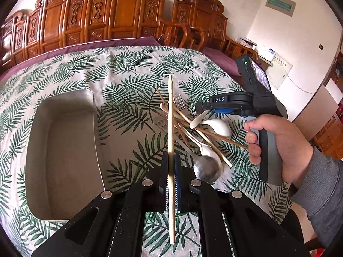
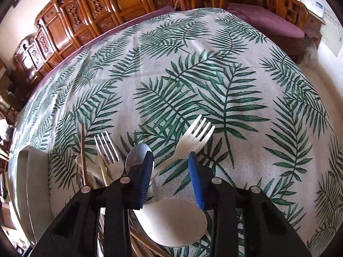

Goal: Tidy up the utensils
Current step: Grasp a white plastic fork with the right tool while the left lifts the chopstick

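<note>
My left gripper (image 1: 170,160) is shut on a pale chopstick (image 1: 170,111), which stands upright between its pads above the cloth. A heap of utensils (image 1: 193,132) lies to its right: brown chopsticks, white spoons, a steel fork and a steel spoon (image 1: 206,168). My right gripper (image 1: 200,107), held by a hand, dips into that heap. In the right wrist view the right gripper (image 2: 170,153) stands partly open. A white plastic fork (image 2: 198,129) lies between its blue pads, which do not press on it. A steel spoon (image 2: 138,155) and a steel fork (image 2: 107,146) lie just to the left.
A pale rectangular tray (image 1: 62,154) sits on the leaf-print tablecloth (image 1: 128,68) left of the heap, and its rim (image 2: 23,182) shows at the left edge. A white spoon bowl (image 2: 171,222) lies under the right gripper. Carved wooden chairs line the far side.
</note>
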